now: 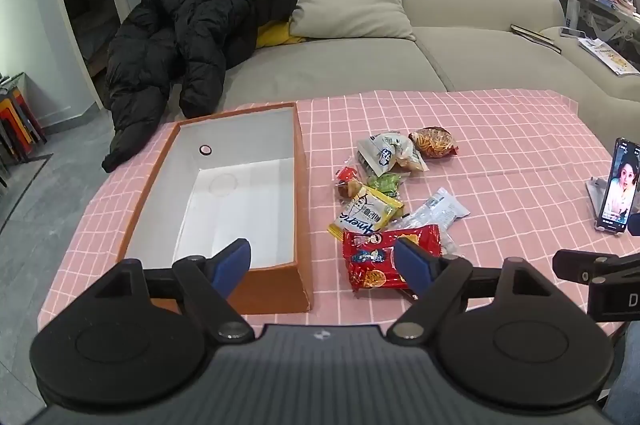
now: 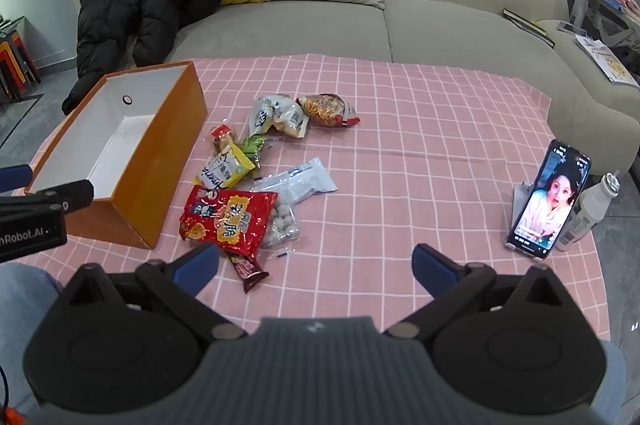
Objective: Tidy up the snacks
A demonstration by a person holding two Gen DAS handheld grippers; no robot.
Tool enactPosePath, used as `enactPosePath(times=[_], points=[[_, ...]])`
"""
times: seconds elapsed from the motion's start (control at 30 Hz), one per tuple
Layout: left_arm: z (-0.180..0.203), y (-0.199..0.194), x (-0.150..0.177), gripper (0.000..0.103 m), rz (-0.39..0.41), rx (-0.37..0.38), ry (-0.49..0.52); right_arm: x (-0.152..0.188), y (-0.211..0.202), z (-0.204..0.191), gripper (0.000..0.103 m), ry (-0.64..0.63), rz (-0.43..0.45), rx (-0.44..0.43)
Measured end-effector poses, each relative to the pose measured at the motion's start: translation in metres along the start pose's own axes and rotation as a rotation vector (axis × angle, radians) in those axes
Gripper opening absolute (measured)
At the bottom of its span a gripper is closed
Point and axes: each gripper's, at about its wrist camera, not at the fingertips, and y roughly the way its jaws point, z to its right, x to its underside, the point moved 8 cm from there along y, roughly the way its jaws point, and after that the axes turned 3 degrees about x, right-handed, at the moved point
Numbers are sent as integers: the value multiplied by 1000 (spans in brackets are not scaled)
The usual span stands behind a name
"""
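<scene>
A loose heap of snack packets (image 2: pixel 256 181) lies on the pink checked tablecloth (image 2: pixel 420 129), just beside the orange box (image 2: pixel 160 161) — a red bag (image 1: pixel 386 257) nearest the grippers. The left gripper (image 1: pixel 324 265) and right gripper (image 2: pixel 316 265) hang above the cloth, jaws spread wide, nothing between them — a phone (image 2: pixel 550 199) stands well apart.

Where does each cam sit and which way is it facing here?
Left wrist: on the left tool, angled down at the orange box and red snack bag; both open fingers show, the right tool at the frame's right edge.
Right wrist: on the right tool, angled down at bare tablecloth, phone to the right; open fingers show.
Shared: box, snack pile, phone, sofa.
</scene>
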Motion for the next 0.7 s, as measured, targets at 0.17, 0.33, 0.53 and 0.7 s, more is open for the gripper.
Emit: enactPosePath(times=[0.17, 0.33, 0.53, 0.7], points=[[-5, 6, 6, 95, -20, 13, -29, -6, -3, -3, 99, -5, 25, -13], [-6, 2, 4, 94, -18, 0, -34, -13, -7, -6, 99, -22, 57, -17], [-7, 3, 2, 94, -26, -5, -43, -16, -11, -10, 99, -45, 100, -16], [-7, 3, 2, 94, -26, -3, -50, -19, -14, -14, 99, -59, 127, -16]])
